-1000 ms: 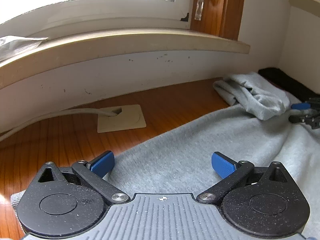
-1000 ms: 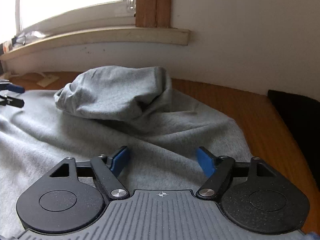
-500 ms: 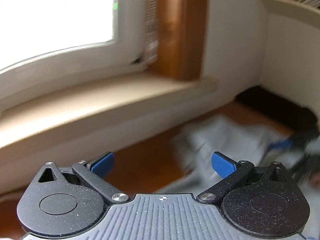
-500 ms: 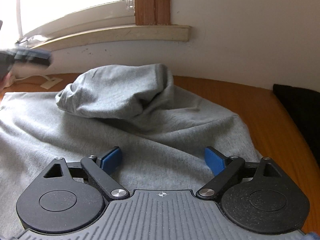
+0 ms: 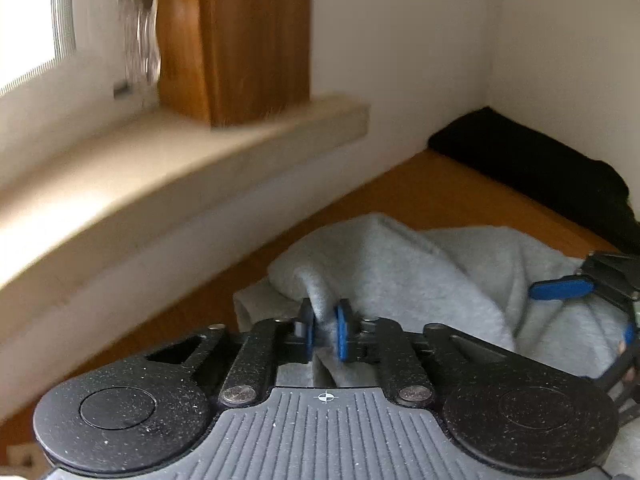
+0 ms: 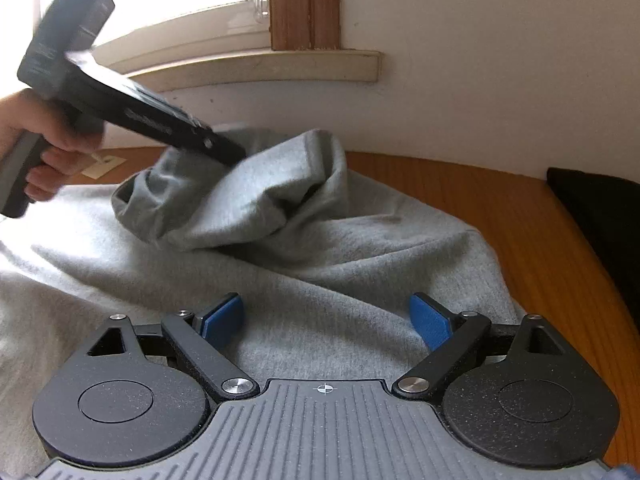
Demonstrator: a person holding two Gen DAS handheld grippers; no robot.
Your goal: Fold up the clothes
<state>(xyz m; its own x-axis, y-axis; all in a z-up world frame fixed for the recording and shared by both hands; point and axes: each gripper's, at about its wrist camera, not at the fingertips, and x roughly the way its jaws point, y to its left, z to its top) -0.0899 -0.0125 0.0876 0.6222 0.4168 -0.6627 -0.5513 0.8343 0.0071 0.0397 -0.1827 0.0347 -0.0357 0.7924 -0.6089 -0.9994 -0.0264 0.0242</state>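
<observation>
A grey garment (image 6: 304, 280) lies spread on the wooden table (image 6: 480, 200), with one end bunched into a heap (image 6: 256, 196) near the wall. My left gripper (image 5: 324, 322) is at that heap (image 5: 400, 272); its jaws are closing and the blue pads pinch a fold of grey fabric between them. In the right wrist view a person's hand (image 6: 48, 140) holds the left gripper (image 6: 234, 156), whose tip is buried in the heap. My right gripper (image 6: 328, 320) stands open low over the flat part of the garment, nothing pinched. One of its blue fingers (image 5: 560, 288) shows in the left wrist view.
A stone window sill (image 5: 160, 168) juts out above the table's back edge. A black cloth (image 6: 600, 208) lies along the right wall. A white cable plate (image 6: 102, 164) sits on the table at the far left. Bare wood shows between garment and wall.
My left gripper swung right from the garment's flat left edge to the bunched heap and shut on a fold of it. The right gripper stayed in place and opened slightly wider.
</observation>
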